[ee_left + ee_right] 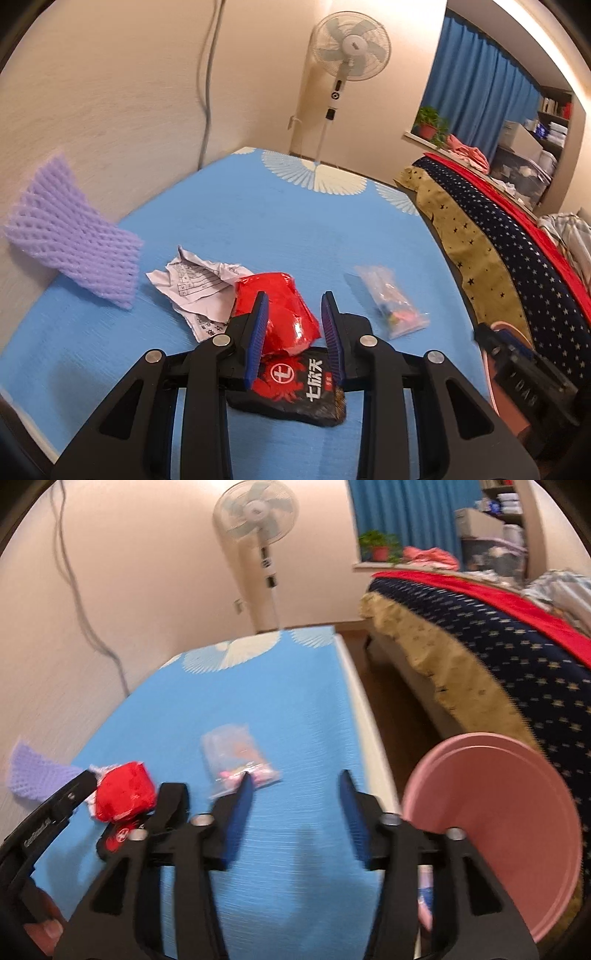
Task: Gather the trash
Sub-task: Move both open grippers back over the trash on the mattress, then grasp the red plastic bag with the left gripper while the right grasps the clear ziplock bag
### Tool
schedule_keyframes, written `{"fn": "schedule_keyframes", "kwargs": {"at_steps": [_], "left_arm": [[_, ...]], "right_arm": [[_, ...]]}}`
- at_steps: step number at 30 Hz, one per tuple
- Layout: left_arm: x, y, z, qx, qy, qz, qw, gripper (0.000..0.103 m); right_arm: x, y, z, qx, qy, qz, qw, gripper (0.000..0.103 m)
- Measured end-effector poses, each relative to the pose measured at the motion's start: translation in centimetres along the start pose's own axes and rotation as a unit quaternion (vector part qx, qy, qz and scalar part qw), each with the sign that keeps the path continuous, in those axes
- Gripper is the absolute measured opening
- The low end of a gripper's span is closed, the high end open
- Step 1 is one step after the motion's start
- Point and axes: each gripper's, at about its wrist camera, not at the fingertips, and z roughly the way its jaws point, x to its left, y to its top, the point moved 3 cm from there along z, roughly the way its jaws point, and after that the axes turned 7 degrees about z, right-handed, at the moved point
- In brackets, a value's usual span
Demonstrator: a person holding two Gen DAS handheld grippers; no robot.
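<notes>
left tool [295, 325] | straddles red wrapper [280, 314] | paper [195, 291], clear bag [391, 306] beside

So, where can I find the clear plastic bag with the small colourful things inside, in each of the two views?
Left wrist view: the clear plastic bag lies on the blue table cover, right of centre, just right of the gripper's fingers.
Right wrist view: the clear plastic bag lies near the centre, just beyond the tip of the finger on the picture's left.
Shared landmark: the red wrapper lies left of the bag in both.
</notes>
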Motion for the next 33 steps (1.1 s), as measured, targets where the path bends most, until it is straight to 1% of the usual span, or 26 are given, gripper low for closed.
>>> {"fn": "schedule_keyframes", "kwargs": {"at_steps": [2, 4, 6, 8, 12, 18, 21, 22, 24, 26, 27, 29, 31, 32, 33], "left_arm": [[0.1, -0.1, 0.7, 0.008, 0.007, 0.001, 0.9999, 0.036], [0.4, -0.3, 1.3, 0.016, 0.011, -0.003, 0.9998, 0.038], [0.5, -0.6, 1.7, 0.023, 0.015, -0.007, 0.9996, 0.042], [0.7, -0.7, 2.1, 0.027, 0.018, -0.008, 0.9994, 0.043], [0.7, -0.6, 2.5, 0.03, 0.025, -0.008, 0.9992, 0.044], [1.2, -0.4, 3.0, 0.032, 0.033, -0.013, 0.9988, 0.044], [1.1, -0.5, 3.5, 0.043, 0.031, -0.013, 0.9985, 0.044], [1.1, -0.6, 3.6, 0.046, 0.031, -0.013, 0.9984, 0.044], [1.1, -0.8, 3.9, 0.053, 0.029, -0.015, 0.998, 0.044], [1.2, -0.8, 4.0, 0.054, 0.027, -0.017, 0.998, 0.044], [1.2, -0.8, 4.1, 0.055, 0.026, -0.018, 0.998, 0.044], [1.2, -0.9, 4.2, 0.059, 0.02, -0.019, 0.9979, 0.044], [1.0, -1.0, 4.4, 0.063, 0.011, -0.019, 0.9977, 0.044], [0.9, -1.0, 4.4, 0.066, 0.007, -0.017, 0.9977, 0.041], [0.8, -1.1, 4.4, 0.066, 0.005, -0.016, 0.9977, 0.037]], "right_arm": [[0.6, 0.0, 0.7, 0.01, 0.012, -0.005, 1.0, 0.058], [1.0, 0.3, 1.2, 0.011, 0.019, -0.006, 1.0, 0.067], [1.4, 0.3, 2.1, 0.022, 0.026, -0.005, 0.999, 0.07], [1.8, 0.0, 2.8, 0.033, 0.031, -0.005, 0.999, 0.072], [2.7, -0.3, 4.3, 0.049, 0.024, -0.021, 0.998, 0.077], [3.3, 0.6, 5.8, 0.058, 0.015, -0.034, 0.998, 0.081], [3.4, 0.6, 6.8, 0.073, 0.01, -0.04, 0.996, 0.082], [3.3, 0.5, 7.2, 0.084, 0.01, -0.037, 0.996, 0.082], [3.3, 0.6, 7.5, 0.09, 0.01, -0.033, 0.995, 0.082], [3.3, 0.5, 8.0, 0.1, 0.004, -0.033, 0.994, 0.082], [3.2, 0.4, 8.2, 0.107, 0.001, -0.033, 0.994, 0.081], [3.2, 0.3, 8.5, 0.112, -0.001, -0.034, 0.993, 0.074], [3.3, 0.2, 8.5, 0.113, -0.004, -0.038, 0.993, 0.063], [3.4, 0.2, 8.5, 0.113, -0.004, -0.039, 0.993, 0.059], [3.4, 0.1, 8.4, 0.112, -0.003, -0.038, 0.993, 0.051]]}}
